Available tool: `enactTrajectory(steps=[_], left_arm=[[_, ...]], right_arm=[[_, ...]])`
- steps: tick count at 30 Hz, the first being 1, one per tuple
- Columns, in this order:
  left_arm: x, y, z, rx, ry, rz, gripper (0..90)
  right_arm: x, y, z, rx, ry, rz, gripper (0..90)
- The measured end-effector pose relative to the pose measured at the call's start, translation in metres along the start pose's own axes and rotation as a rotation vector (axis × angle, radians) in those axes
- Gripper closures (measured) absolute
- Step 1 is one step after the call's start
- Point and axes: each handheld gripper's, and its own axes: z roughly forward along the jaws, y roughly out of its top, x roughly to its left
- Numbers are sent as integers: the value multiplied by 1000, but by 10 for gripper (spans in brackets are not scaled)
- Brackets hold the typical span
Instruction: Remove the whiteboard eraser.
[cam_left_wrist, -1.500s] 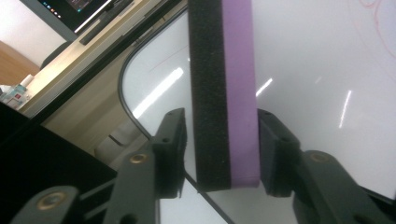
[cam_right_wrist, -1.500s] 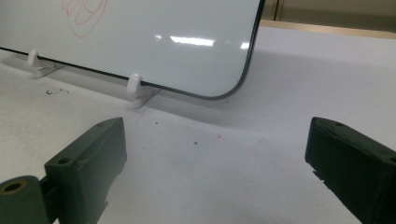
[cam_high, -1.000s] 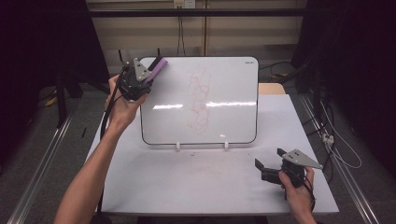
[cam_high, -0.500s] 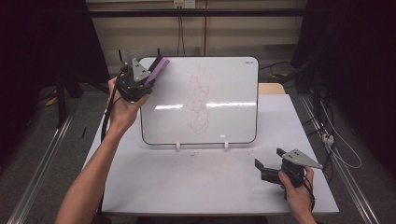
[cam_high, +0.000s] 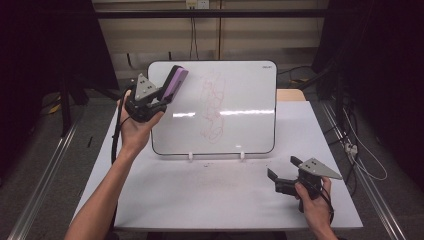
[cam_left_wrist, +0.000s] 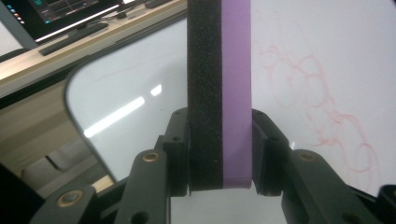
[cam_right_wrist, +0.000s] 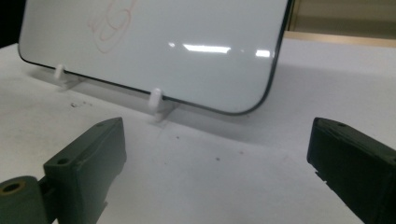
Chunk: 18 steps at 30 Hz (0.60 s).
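The left claw is squeezing a purple eraser between its jaws. The eraser is sticking up out of the claw, in front of the top left corner of the whiteboard. Since a moment ago, the claw is hardly moving. The red scribble is sitting off to the claw's right, not wiped yet. The eraser is maybe touching the board, but it is hard to tell. The right claw is resting open on the table, holding nothing.
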Motion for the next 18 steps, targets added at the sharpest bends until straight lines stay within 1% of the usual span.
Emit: enactTrajectory(steps=[3, 5, 7, 8, 11, 12, 13, 14, 16, 17, 18], left_arm=[[-8, -7, -1, -20, -38, -29, 640], [-15, -12, -1, -27, -68, -50, 640], [-22, -17, -2, -36, -92, -54, 639], [-25, -18, -2, -40, -98, -59, 639], [-34, -22, -4, -63, -134, -86, 640], [-37, -23, -5, -65, -138, -83, 640], [-40, -23, -5, -70, -138, -81, 640], [-43, -24, -6, -76, -138, -80, 640], [-48, -25, -8, -90, -142, -96, 639], [-52, -27, -8, -99, -152, -104, 640], [-56, -28, -9, -104, -162, -105, 640]], right_arm=[[3, 1, 0, -2, 11, -5, 37], [8, 2, 1, -2, 9, -15, 45], [11, 2, 1, -3, 24, -32, 39], [12, 2, 2, -7, 27, -35, 41], [17, 5, 5, -17, 46, -36, 57], [20, 7, 6, -21, 51, -29, 57], [25, 10, 9, -27, 79, -20, 57], [25, 10, 9, -27, 79, -20, 57], [29, 13, 11, -38, 115, -21, 44], [31, 15, 12, -42, 123, -20, 42], [35, 18, 15, -40, 142, -15, 44]])
